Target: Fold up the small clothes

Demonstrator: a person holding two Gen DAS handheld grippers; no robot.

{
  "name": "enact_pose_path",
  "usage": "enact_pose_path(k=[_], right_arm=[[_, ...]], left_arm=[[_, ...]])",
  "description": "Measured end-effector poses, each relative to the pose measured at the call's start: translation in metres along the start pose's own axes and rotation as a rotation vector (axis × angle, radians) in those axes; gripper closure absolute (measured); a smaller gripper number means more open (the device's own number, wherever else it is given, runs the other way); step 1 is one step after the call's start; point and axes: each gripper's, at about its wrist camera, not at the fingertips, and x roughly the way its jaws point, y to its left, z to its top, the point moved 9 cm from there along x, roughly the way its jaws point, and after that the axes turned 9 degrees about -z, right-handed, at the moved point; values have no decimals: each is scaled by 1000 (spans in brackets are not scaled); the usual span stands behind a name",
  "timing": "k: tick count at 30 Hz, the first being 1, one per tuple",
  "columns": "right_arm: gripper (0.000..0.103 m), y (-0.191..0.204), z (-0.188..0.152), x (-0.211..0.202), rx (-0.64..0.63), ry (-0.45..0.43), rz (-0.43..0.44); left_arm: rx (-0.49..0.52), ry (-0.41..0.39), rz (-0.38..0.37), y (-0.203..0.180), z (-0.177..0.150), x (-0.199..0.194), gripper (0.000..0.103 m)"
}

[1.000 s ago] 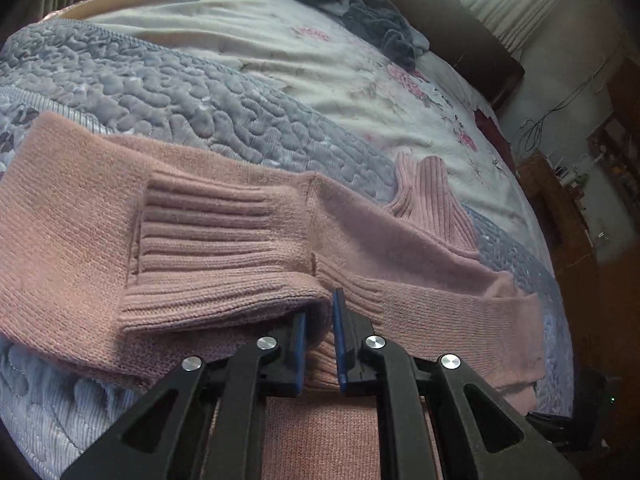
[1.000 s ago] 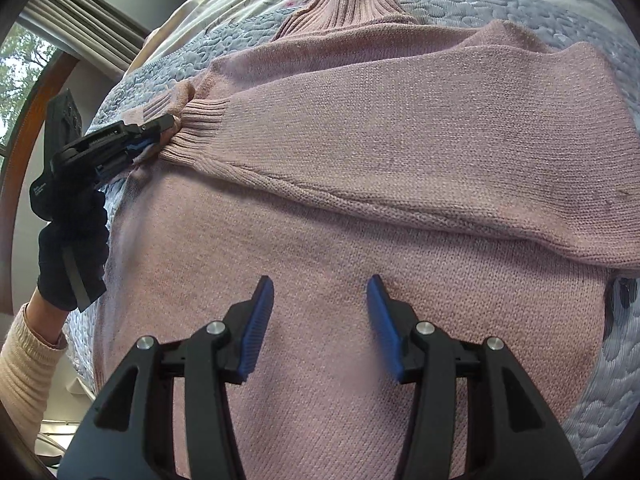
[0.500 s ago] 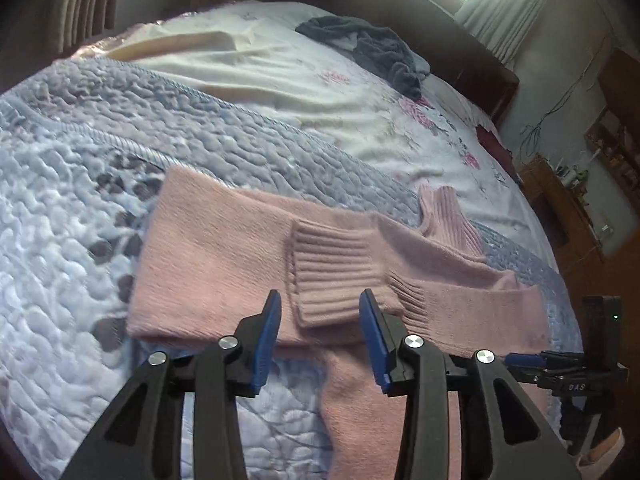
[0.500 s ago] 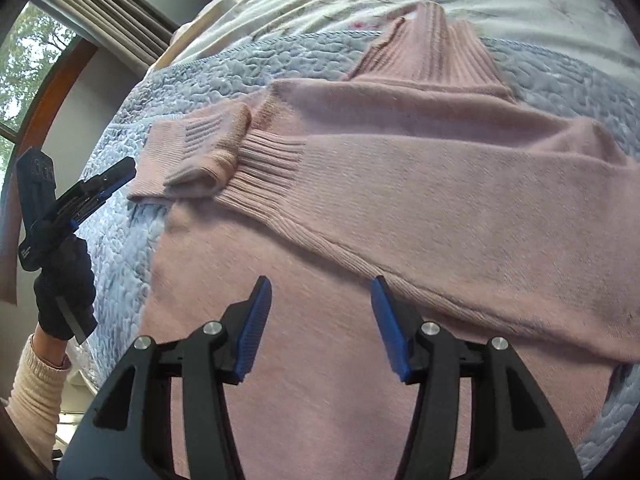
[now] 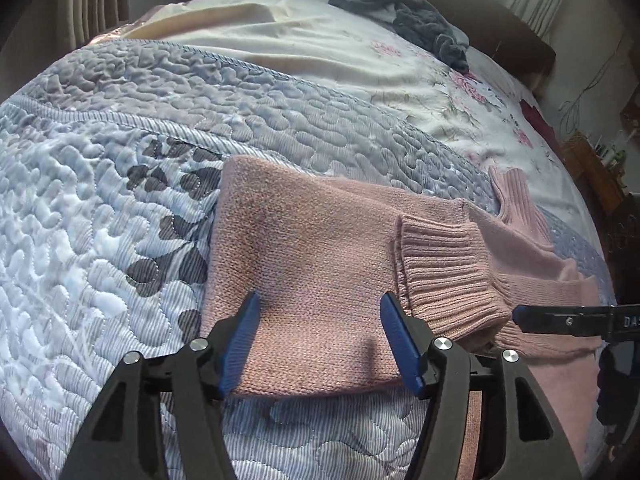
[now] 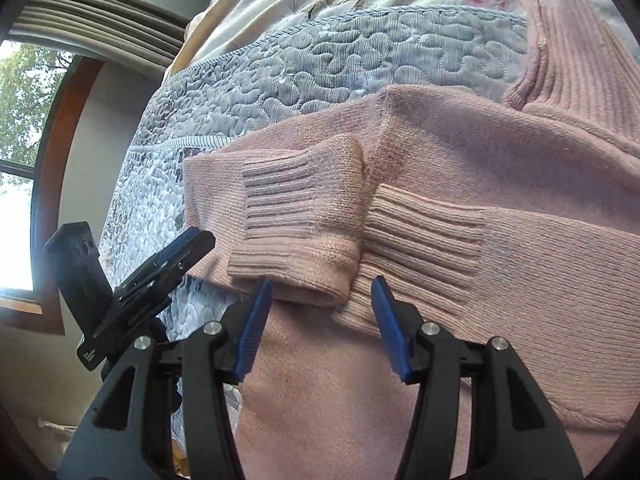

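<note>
A pink knitted sweater (image 5: 312, 264) (image 6: 500, 184) lies flat on a quilted grey-blue bedspread (image 5: 120, 184), both sleeves folded across its chest. The two ribbed cuffs (image 5: 444, 268) (image 6: 304, 216) meet near the middle, and the ribbed collar (image 5: 516, 196) (image 6: 576, 44) points to the far side. My left gripper (image 5: 320, 340) is open, hovering over the folded left sleeve with nothing between its blue pads. My right gripper (image 6: 320, 324) is open too, just in front of the cuffs. Each gripper shows in the other's view, the right gripper (image 5: 568, 320) at the right edge and the left gripper (image 6: 168, 268) at lower left.
Past the bedspread lies a floral cream sheet (image 5: 380, 64) with a dark grey garment (image 5: 416, 28) heaped near the headboard. A curved wooden window frame (image 6: 52, 184) and curtains stand beyond the bed's left side. Wooden furniture (image 5: 596, 172) sits at the far right.
My left gripper let go of the sleeve cuff, opened and drew back to the left over the folded sleeve. My right gripper, open throughout, moved in toward the cuffs.
</note>
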Motion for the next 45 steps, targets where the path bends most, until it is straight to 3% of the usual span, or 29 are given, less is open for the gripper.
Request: enact_pose_path(k=[2, 4, 6, 9, 19, 22, 28, 37, 45], right_arm=[[50, 3, 4, 7, 10, 4, 9], [57, 4, 5, 15, 15, 18, 5], [81, 4, 5, 20, 1, 14, -31], [91, 6, 4, 12, -34, -20, -33], [93, -2, -10, -62, -93, -162, 23], [93, -24, -22, -88, -82, -195, 19], [93, -89, -41, -126, -37, -248, -70], [93, -179, -52, -126, 88, -250, -192], [92, -212, -69, -98, 122, -182, -273]], left_arm=[[-24, -12, -15, 4, 0, -6, 40], [-40, -21, -24, 7, 1, -11, 40], [-34, -27, -17, 8, 3, -14, 40], [-22, -31, -4, 6, 5, -18, 40], [-5, -56, -1, -15, 14, -17, 40], [32, -52, -4, -33, 13, -12, 40], [88, -9, -24, -72, 4, 14, 40], [155, 31, -20, -113, -9, 48, 40], [188, 70, 32, -107, -19, 69, 40]])
